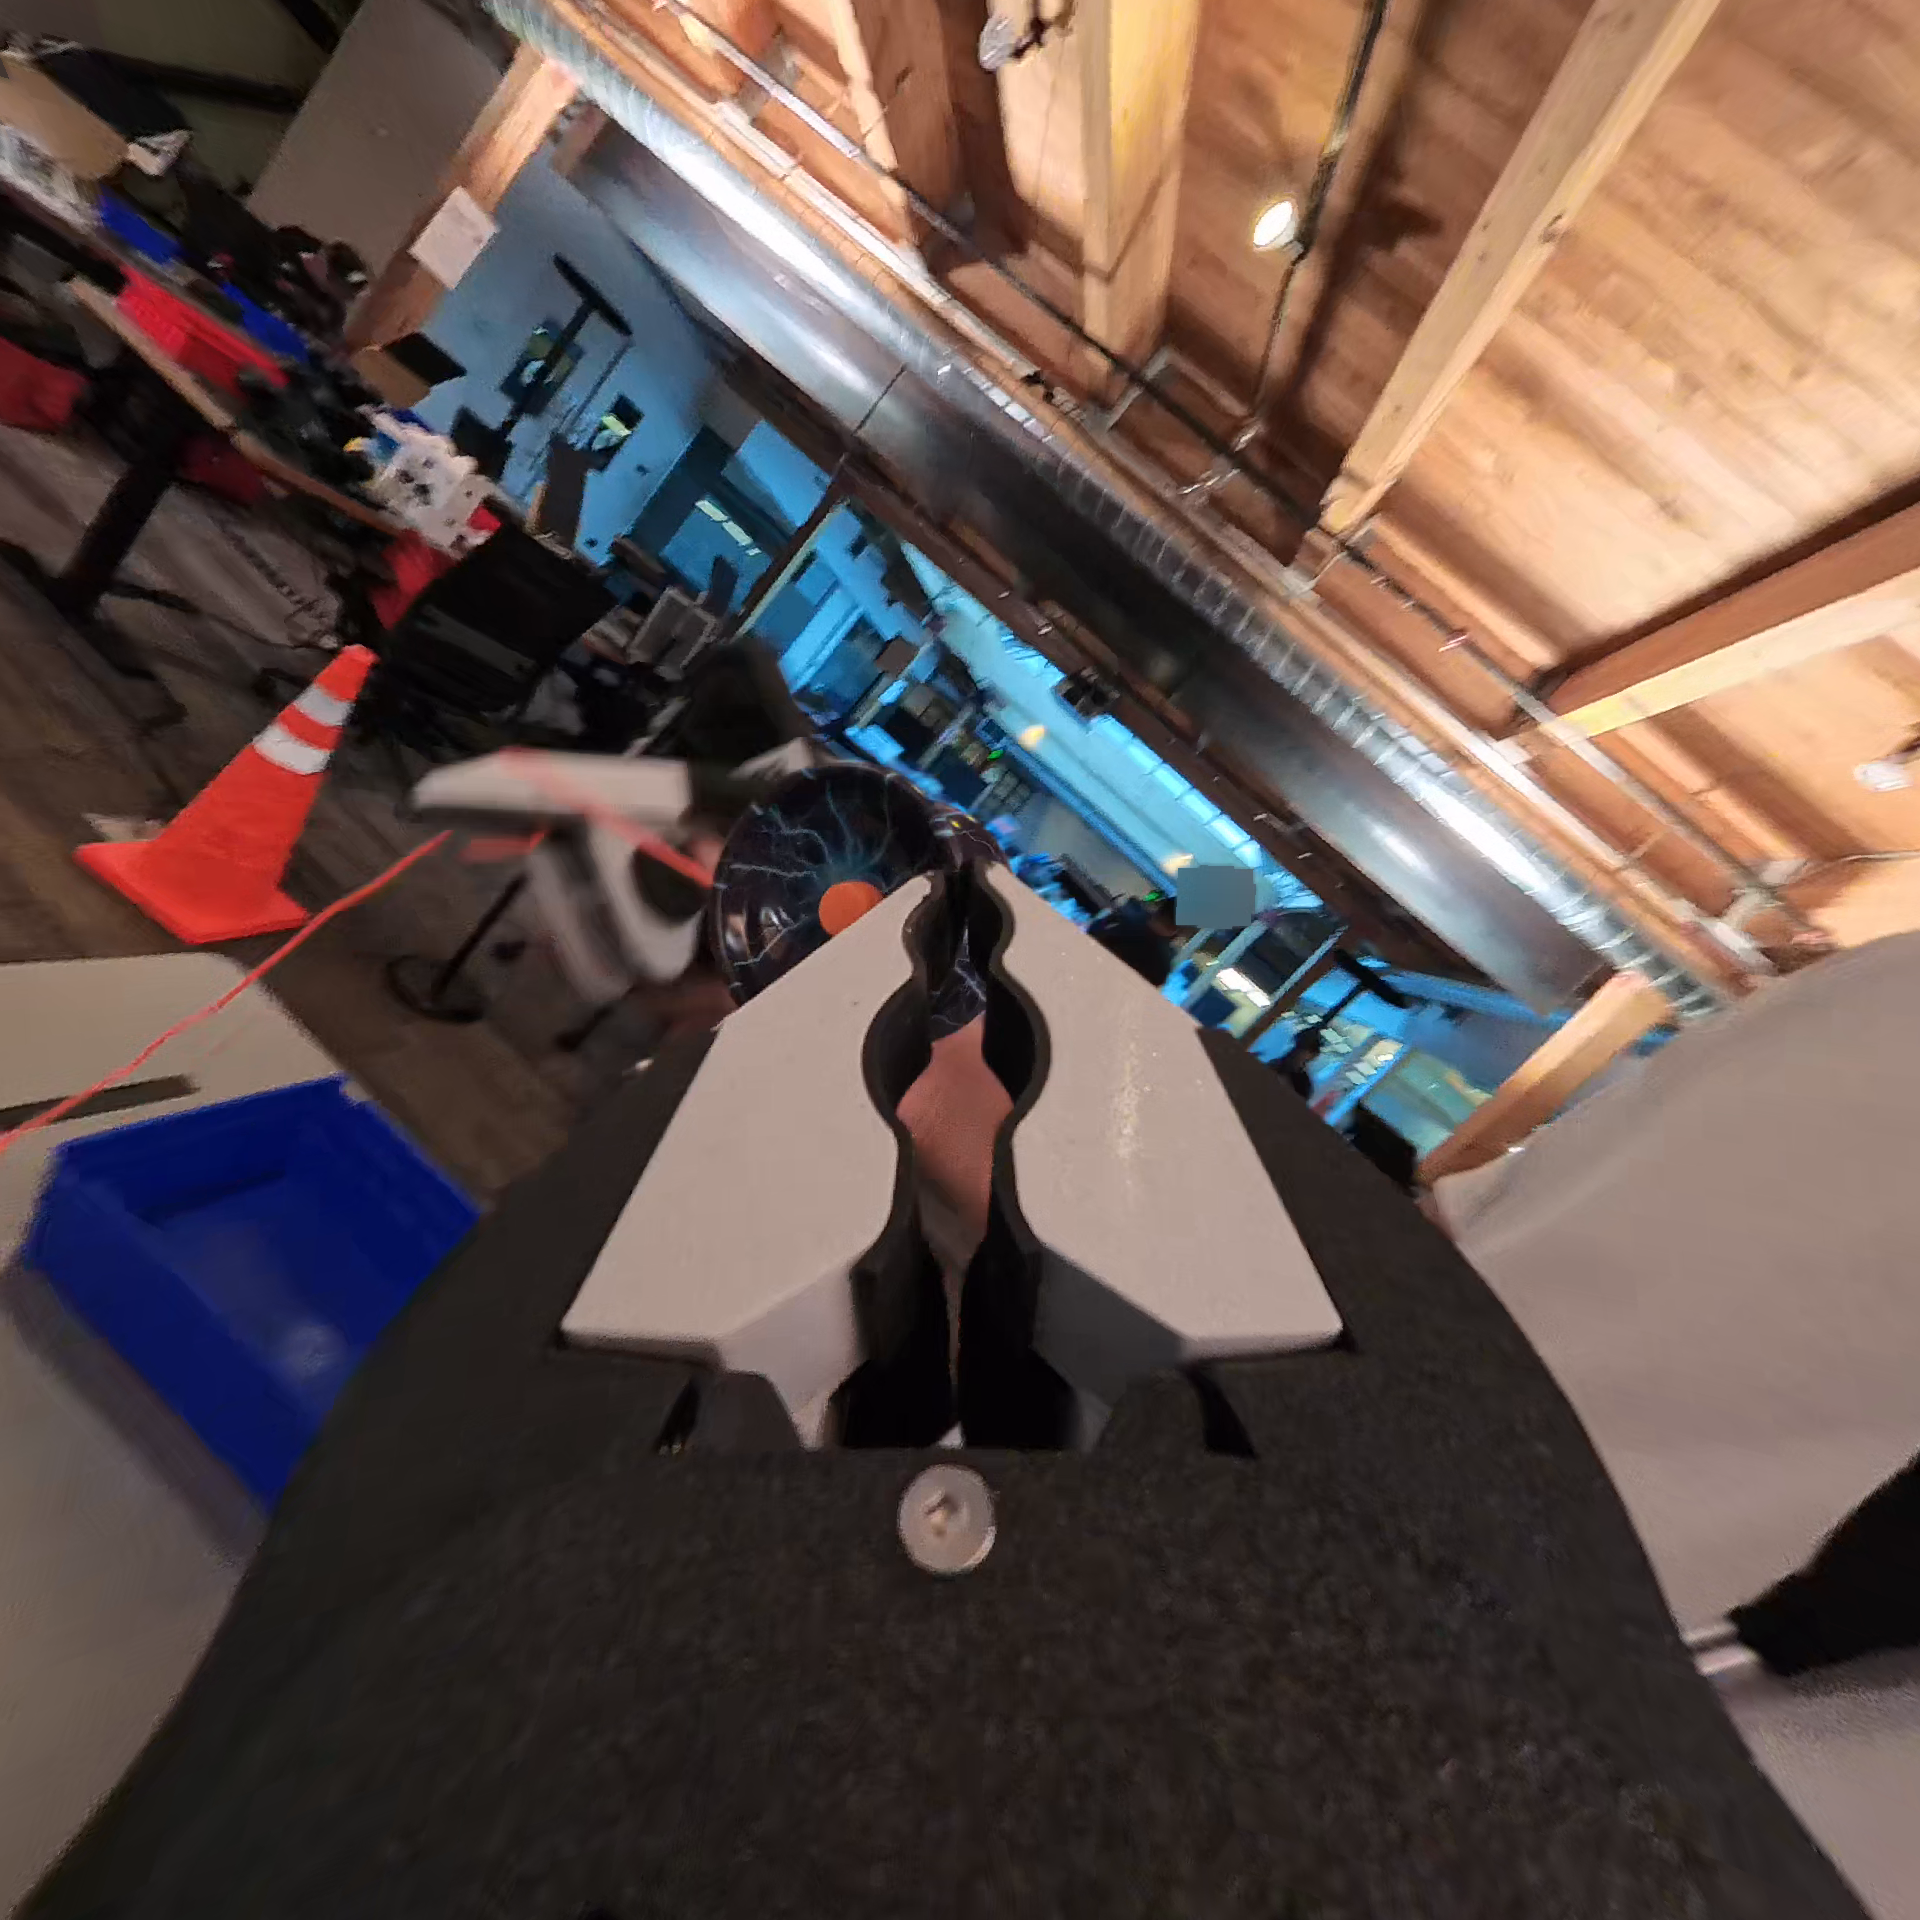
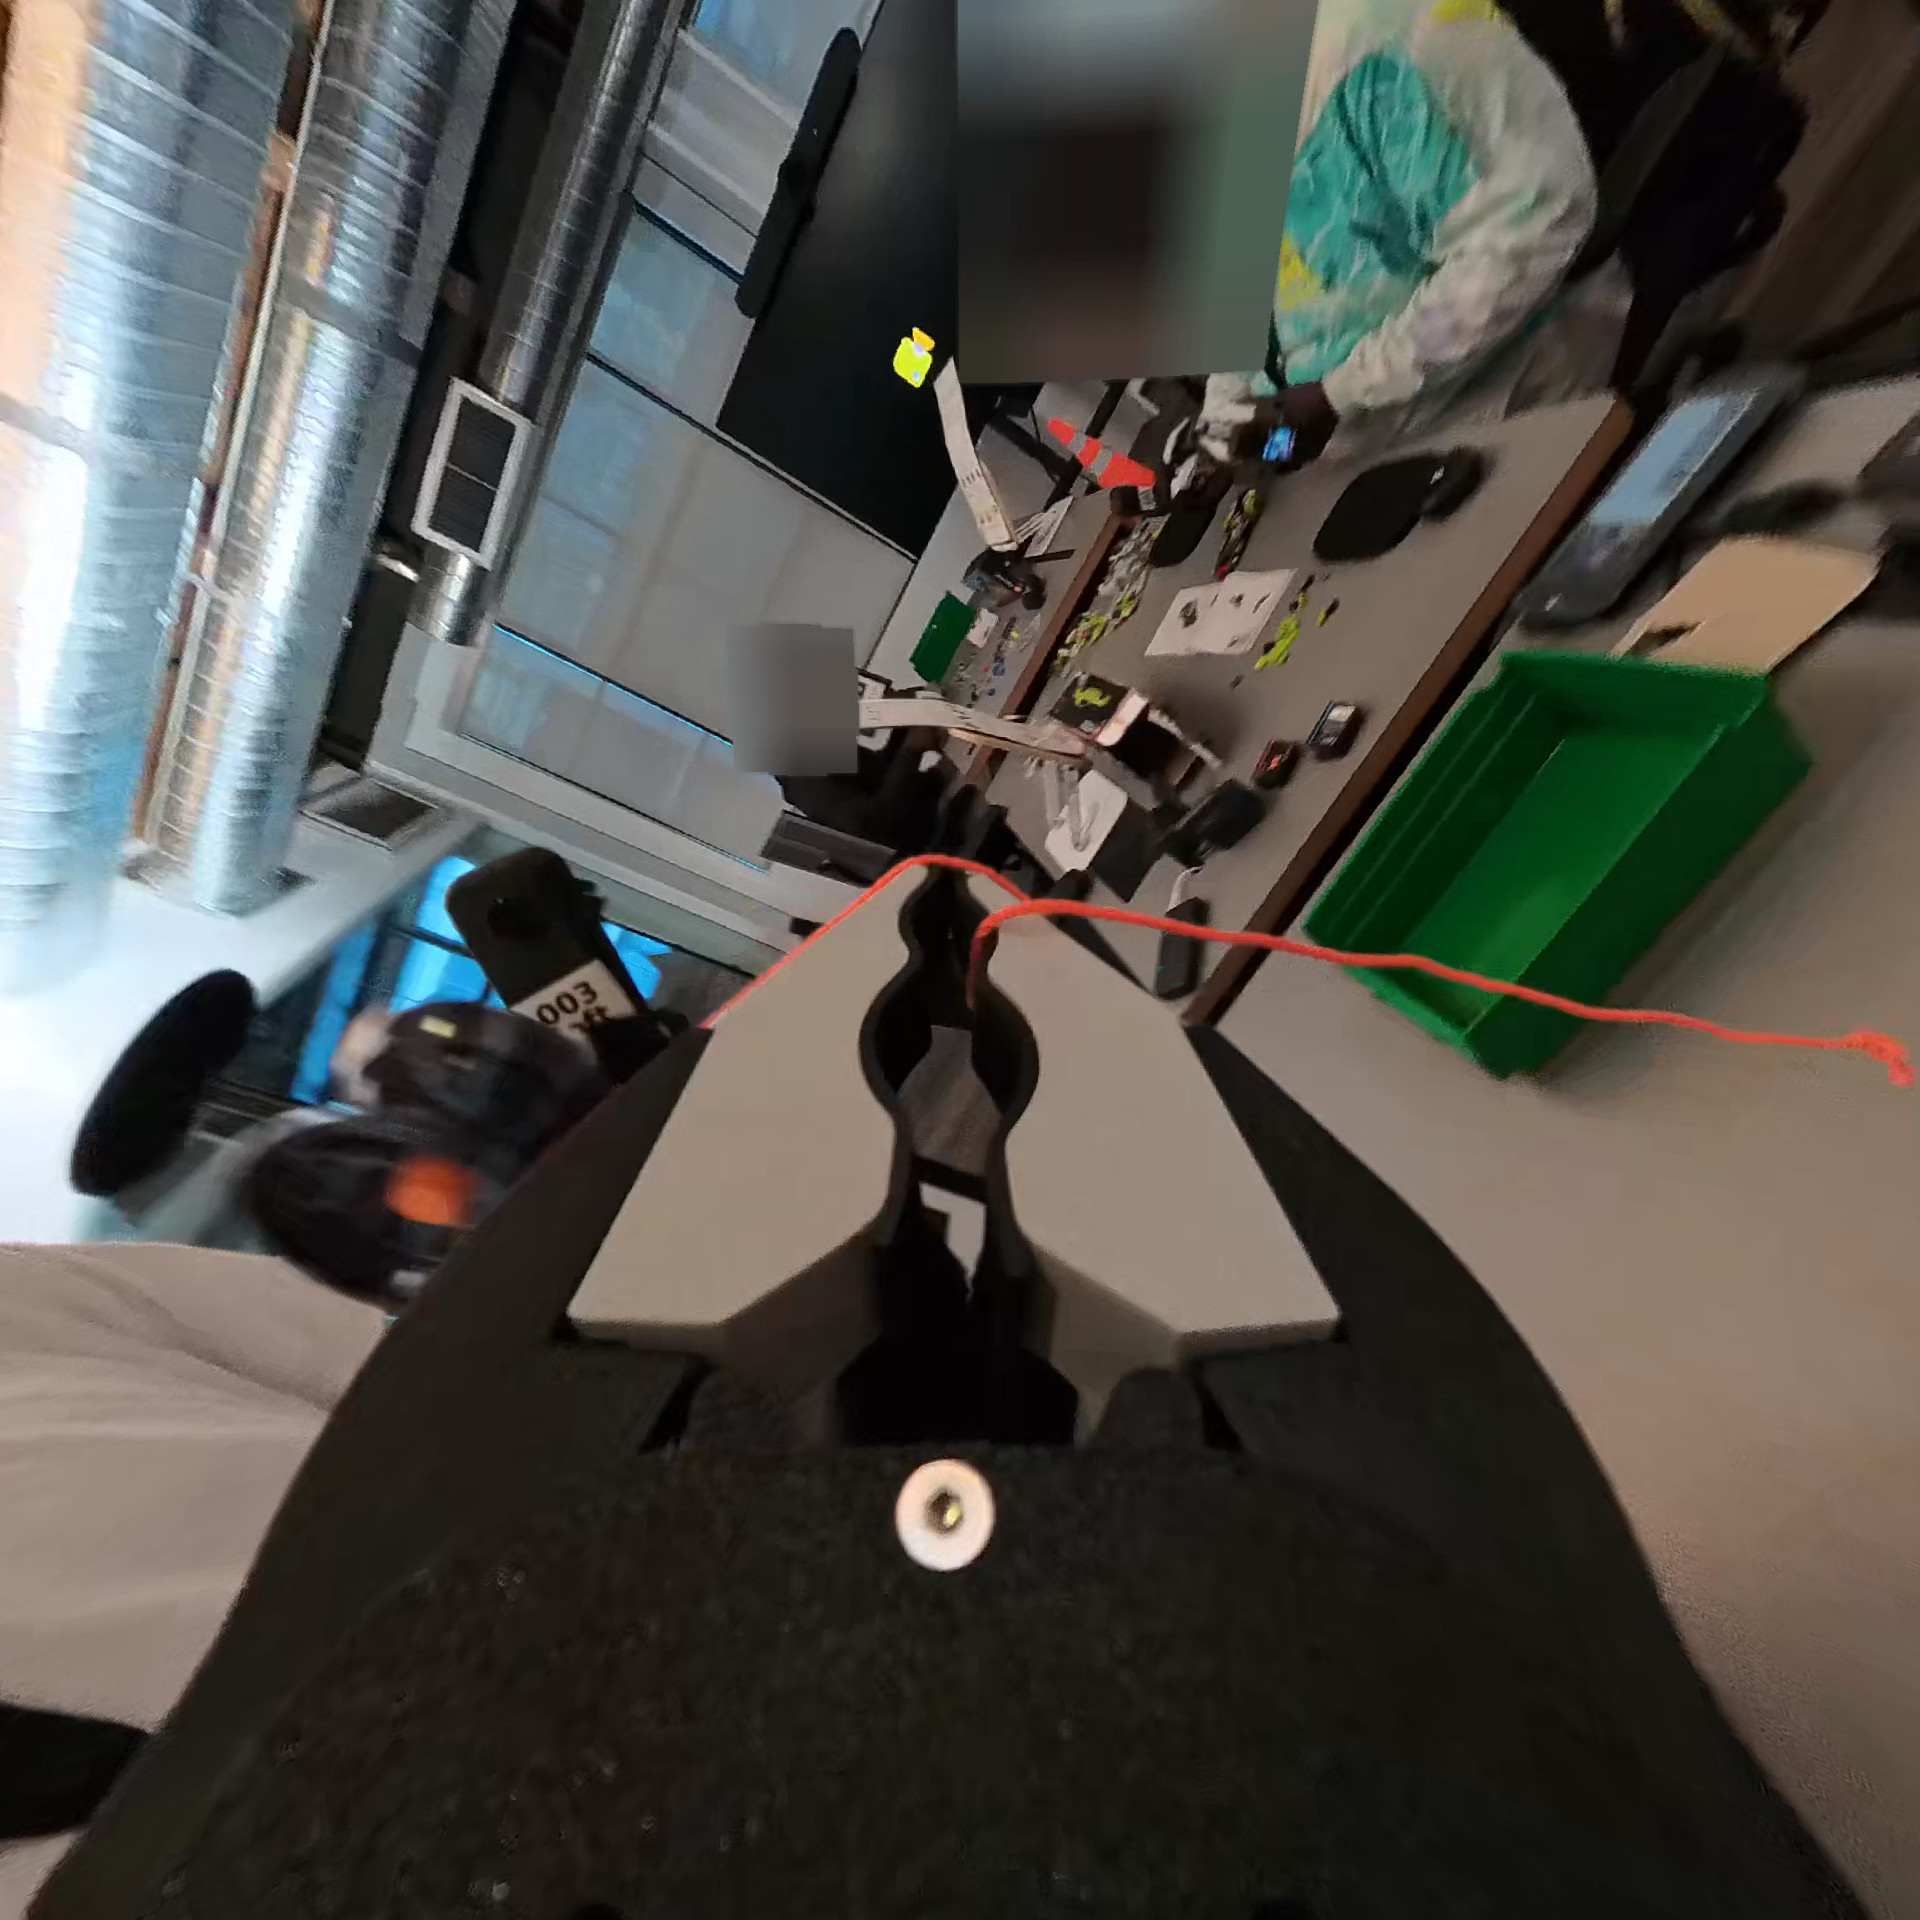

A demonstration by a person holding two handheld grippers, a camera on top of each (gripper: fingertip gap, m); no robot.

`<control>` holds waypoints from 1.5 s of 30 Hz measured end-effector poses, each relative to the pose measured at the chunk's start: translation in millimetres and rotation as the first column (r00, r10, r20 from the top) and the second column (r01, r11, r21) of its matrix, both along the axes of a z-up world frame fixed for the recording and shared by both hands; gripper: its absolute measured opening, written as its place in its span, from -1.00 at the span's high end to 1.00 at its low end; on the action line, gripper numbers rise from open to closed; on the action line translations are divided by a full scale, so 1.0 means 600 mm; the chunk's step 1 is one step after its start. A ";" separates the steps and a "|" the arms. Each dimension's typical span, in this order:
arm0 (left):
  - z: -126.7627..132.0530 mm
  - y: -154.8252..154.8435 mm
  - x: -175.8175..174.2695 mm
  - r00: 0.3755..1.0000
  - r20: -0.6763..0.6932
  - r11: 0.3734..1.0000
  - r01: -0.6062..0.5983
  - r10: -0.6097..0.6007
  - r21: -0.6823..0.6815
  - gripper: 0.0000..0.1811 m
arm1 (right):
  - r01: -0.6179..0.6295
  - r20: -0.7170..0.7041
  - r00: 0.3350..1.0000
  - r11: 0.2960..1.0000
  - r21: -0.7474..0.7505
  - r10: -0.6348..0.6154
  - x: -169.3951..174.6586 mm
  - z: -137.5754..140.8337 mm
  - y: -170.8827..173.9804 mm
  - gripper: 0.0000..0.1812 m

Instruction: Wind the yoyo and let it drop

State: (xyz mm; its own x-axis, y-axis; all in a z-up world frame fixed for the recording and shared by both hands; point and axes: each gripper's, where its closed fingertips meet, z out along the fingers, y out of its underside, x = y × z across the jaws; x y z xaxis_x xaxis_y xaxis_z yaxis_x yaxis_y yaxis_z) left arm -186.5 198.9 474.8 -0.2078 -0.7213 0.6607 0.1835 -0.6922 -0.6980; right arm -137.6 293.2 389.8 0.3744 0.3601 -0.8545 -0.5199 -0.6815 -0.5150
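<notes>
Yoyo (image 1: 821, 888) up in the air, pinched at the tips of the left gripper (image 1: 954, 883). It's a dark, glossy disc, nearly black, streaked with thin pale lightning-like veins and marked with a round orange spot at the hub. Its broad face is turned toward the left wrist camera, its far edge tucked between the two grey fingers (image 1: 790, 1091), which are clenched on it. More of the dark veined body shows in the narrow wavy gap between them.

From the right wrist view the same yoyo (image 2: 416, 1184) sits low on the left, blurred, orange hub showing, with the left gripper's dark body above it.

Now the string (image 2: 1351, 961). It's thin and orange-red, and it runs through the very tip of the right gripper (image 2: 948, 883), whose fingers are drawn tight together on it. One stretch slants down and left toward the yoyo, passing behind the left finger. The other loops out of the tip and trails away right, ending in a small frayed knot in mid-air in front of the grey table (image 2: 1558, 1299).

In the left wrist view the string (image 1: 239, 982) slants from lower left up toward the yoyo, passing the blurred right gripper (image 1: 582, 831) just beside it.

Around them: a blue bin (image 1: 229, 1257), an orange traffic cone (image 1: 249, 810), a green bin (image 2: 1579, 852) on the table.
</notes>
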 end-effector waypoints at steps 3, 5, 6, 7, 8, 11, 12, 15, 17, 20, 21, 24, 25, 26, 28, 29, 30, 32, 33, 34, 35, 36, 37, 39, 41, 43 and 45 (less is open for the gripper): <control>-0.048 0.016 -0.004 0.987 -0.129 0.993 -0.083 0.093 0.085 1.00 | -0.024 0.128 0.992 0.996 0.084 0.013 0.013 0.057 0.004 1.00; -0.078 0.035 -0.002 0.954 -0.227 0.966 -0.146 0.194 0.213 1.00 | -0.059 0.216 0.976 0.989 0.136 0.028 0.002 0.088 -0.008 1.00; -0.087 0.046 -0.001 0.936 -0.258 0.949 -0.170 0.240 0.266 1.00 | -0.083 0.254 0.966 0.983 0.163 0.039 -0.010 0.101 -0.017 1.00; -0.096 0.058 0.001 0.914 -0.288 0.931 -0.192 0.285 0.311 1.00 | -0.105 0.258 0.965 0.973 0.204 0.050 -0.024 0.119 -0.029 1.00; -0.104 0.068 0.004 0.896 -0.310 0.916 -0.205 0.317 0.346 1.00 | -0.132 0.251 0.966 0.960 0.245 0.069 -0.039 0.138 -0.043 1.00; -0.100 0.098 0.012 0.885 -0.288 0.904 -0.262 0.365 0.339 1.00 | -0.215 0.283 0.950 0.937 0.275 0.134 -0.082 0.147 -0.083 1.00; -0.097 0.108 0.014 0.884 -0.278 0.903 -0.282 0.376 0.325 1.00 | -0.247 0.288 0.943 0.932 0.265 0.168 -0.099 0.141 -0.097 1.00; -0.086 0.135 0.019 0.876 -0.248 0.889 -0.329 0.413 0.317 1.00 | -0.329 0.255 0.928 0.919 0.218 0.271 -0.149 0.114 -0.142 1.00; -0.083 0.152 0.019 0.862 -0.243 0.872 -0.354 0.444 0.338 1.00 | -0.345 0.240 0.924 0.918 0.195 0.297 -0.169 0.094 -0.163 1.00; -0.074 0.168 0.016 0.848 -0.231 0.853 -0.382 0.476 0.355 1.00 | -0.345 0.190 0.930 0.924 0.162 0.314 -0.186 0.069 -0.184 1.00; -0.066 0.169 0.014 0.860 -0.213 0.863 -0.385 0.464 0.328 1.00 | -0.345 0.178 0.931 0.928 0.143 0.319 -0.190 0.056 -0.189 1.00; -0.024 0.159 0.005 0.920 -0.099 0.917 -0.357 0.378 0.179 1.00 | -0.309 0.117 0.947 0.948 0.076 0.300 -0.186 0.008 -0.185 1.00; -0.007 0.154 -0.002 0.939 -0.041 0.936 -0.336 0.342 0.109 1.00 | -0.296 0.078 0.953 0.954 0.048 0.292 -0.180 -0.007 -0.178 1.00; 0.010 0.148 -0.010 0.954 0.021 0.953 -0.300 0.299 0.041 1.00 | -0.283 0.044 0.959 0.959 0.022 0.281 -0.173 -0.021 -0.170 1.00; 0.040 0.130 -0.025 0.967 0.122 0.974 -0.222 0.224 -0.034 1.00 | -0.270 -0.024 0.962 0.963 -0.001 0.270 -0.160 -0.040 -0.151 1.00; 0.051 0.115 -0.030 0.971 0.157 0.984 -0.174 0.179 -0.043 1.00 | -0.262 -0.075 0.963 0.965 -0.004 0.261 -0.153 -0.041 -0.139 1.00; 0.058 0.100 -0.033 0.974 0.178 0.990 -0.132 0.138 -0.046 1.00 | -0.253 -0.120 0.961 0.967 -0.008 0.250 -0.145 -0.041 -0.127 1.00; 0.071 0.060 -0.042 0.973 0.226 0.999 -0.037 0.044 -0.033 1.00 | -0.253 -0.186 0.950 0.967 0.008 0.250 -0.130 -0.034 -0.102 1.00; 0.073 0.040 -0.048 0.970 0.241 1.000 -0.002 0.007 -0.020 1.00 | -0.252 -0.233 0.940 0.967 0.024 0.251 -0.121 -0.022 -0.091 1.00; 0.074 0.020 -0.055 0.966 0.258 0.999 0.032 -0.031 0.000 1.00 | -0.255 -0.271 0.927 0.966 0.047 0.258 -0.111 -0.008 -0.082 1.00; 0.072 0.002 -0.063 0.961 0.267 0.998 0.062 -0.067 0.025 1.00 | -0.259 -0.305 0.913 0.963 0.080 0.271 -0.100 0.009 -0.074 1.00; 0.063 -0.009 -0.070 0.964 0.257 0.997 0.066 -0.074 0.041 1.00 | -0.253 -0.350 0.896 0.962 0.102 0.273 -0.086 0.026 -0.066 1.00; 0.053 -0.016 -0.077 0.967 0.244 0.997 0.066 -0.076 0.048 1.00 | -0.237 -0.381 0.886 0.965 0.116 0.263 -0.070 0.039 -0.056 1.00; 0.024 -0.017 -0.088 0.977 0.204 0.998 0.046 -0.055 0.045 1.00 | -0.234 -0.450 0.844 0.955 0.181 0.292 -0.044 0.077 -0.051 1.00; -0.008 -0.017 -0.091 0.989 0.142 0.997 0.026 -0.035 0.066 1.00 | -0.227 -0.456 0.838 0.951 0.208 0.300 -0.027 0.104 -0.045 1.00; -0.062 -0.015 -0.074 0.999 -0.037 0.986 -0.012 0.018 0.169 1.00 | -0.222 -0.431 0.850 0.948 0.227 0.302 -0.017 0.128 -0.041 1.00; -0.111 -0.008 -0.056 0.977 -0.195 0.963 -0.029 0.084 0.269 1.00 | -0.222 -0.390 0.867 0.941 0.256 0.311 -0.016 0.157 -0.043 1.00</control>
State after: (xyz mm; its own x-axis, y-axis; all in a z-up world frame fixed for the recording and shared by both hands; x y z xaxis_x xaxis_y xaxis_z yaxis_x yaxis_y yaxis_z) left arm -220.4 194.3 408.3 -0.0431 -0.8820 0.4693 0.0532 -0.4711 -0.8805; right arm -146.9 267.1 483.9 -0.1371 0.5704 -0.8099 -0.5293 -0.7333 -0.4268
